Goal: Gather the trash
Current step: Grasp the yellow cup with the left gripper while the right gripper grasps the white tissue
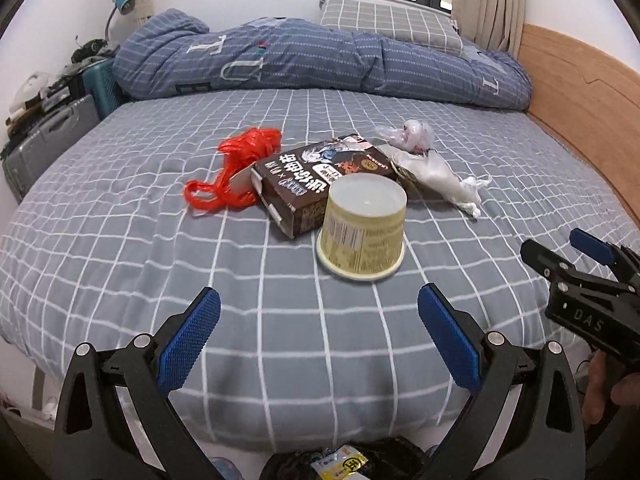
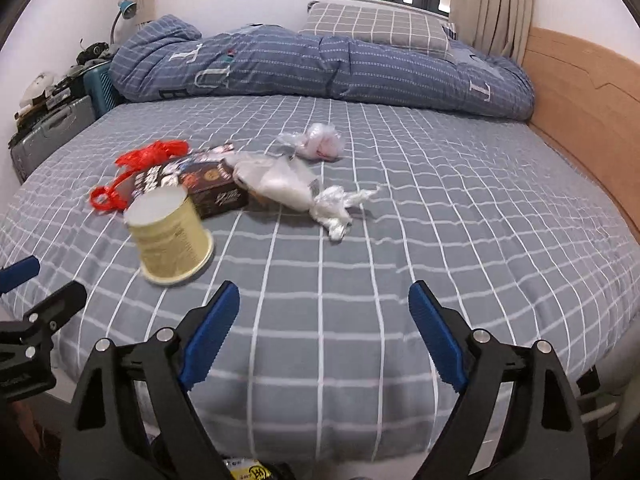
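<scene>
Several pieces of trash lie mid-bed on the grey checked sheet (image 1: 120, 248). An upturned cream paper cup (image 1: 362, 226) (image 2: 170, 236) stands nearest. Behind it lies a dark brown carton (image 1: 316, 178) (image 2: 208, 184), with a red plastic bag (image 1: 236, 168) (image 2: 138, 164) to its left. A knotted clear bag (image 1: 436, 176) (image 2: 296, 192) and a crumpled pinkish wrapper (image 1: 412, 134) (image 2: 320, 142) lie to the right. My left gripper (image 1: 318, 314) hovers open short of the cup. My right gripper (image 2: 324, 308) (image 1: 560, 248) is open over bare sheet, nothing between its fingers.
A rolled blue duvet (image 1: 320, 60) and a checked pillow (image 1: 388, 24) lie at the far side. A wooden bed board (image 1: 580, 92) runs along the right. Cases and clutter (image 1: 52, 128) stand at the left. A dark bag holding wrappers (image 1: 340, 462) sits below the near edge.
</scene>
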A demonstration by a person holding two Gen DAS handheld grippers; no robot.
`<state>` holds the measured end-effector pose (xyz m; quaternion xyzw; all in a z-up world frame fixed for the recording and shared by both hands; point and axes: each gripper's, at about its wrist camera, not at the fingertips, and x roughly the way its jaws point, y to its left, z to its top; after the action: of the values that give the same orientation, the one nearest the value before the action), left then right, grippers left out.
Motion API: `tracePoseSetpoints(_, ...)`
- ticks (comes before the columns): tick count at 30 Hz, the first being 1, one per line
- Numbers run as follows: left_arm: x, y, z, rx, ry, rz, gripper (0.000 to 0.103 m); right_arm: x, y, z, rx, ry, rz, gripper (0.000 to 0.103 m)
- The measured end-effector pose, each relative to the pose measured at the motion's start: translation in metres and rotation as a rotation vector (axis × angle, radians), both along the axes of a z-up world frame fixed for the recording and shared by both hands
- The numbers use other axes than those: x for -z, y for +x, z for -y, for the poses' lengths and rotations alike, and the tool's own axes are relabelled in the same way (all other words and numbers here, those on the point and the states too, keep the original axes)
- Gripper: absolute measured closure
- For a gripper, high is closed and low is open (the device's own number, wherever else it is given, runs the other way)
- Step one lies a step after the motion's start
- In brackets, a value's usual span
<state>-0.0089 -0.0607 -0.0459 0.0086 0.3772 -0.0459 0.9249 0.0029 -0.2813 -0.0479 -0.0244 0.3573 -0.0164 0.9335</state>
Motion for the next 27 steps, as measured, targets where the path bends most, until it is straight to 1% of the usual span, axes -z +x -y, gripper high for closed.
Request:
tracePoseSetpoints(3,0.003,0.015,0.003,0.007,0.002,-0.010,0.006,0.001,0.018,0.007,0.011,0.000,0.003,0.020)
tracePoseSetpoints(8,0.008,0.042,0.012,0.020,0.014,-0.018,0.006,0.007,0.051,0.020,0.018,0.011,-0.016,0.027)
tracePoseSetpoints(15,0.017,0.073,0.029,0.049,0.013,-0.043,0.006,0.018,0.091,0.030,0.023,0.027,-0.049,0.032)
tracePoseSetpoints(19,0.020,0.085,0.036,0.053,0.014,-0.048,0.006,0.023,0.110,0.032,0.020,0.022,-0.061,0.040)
tracePoseSetpoints(21,0.022,0.090,0.039,0.053,0.017,-0.050,0.006,0.025,0.120,0.033,0.015,0.011,-0.065,0.041)
tracePoseSetpoints(27,0.029,0.105,0.044,0.047,0.016,-0.065,0.006,0.035,0.139,0.029,-0.011,0.017,-0.089,0.043)
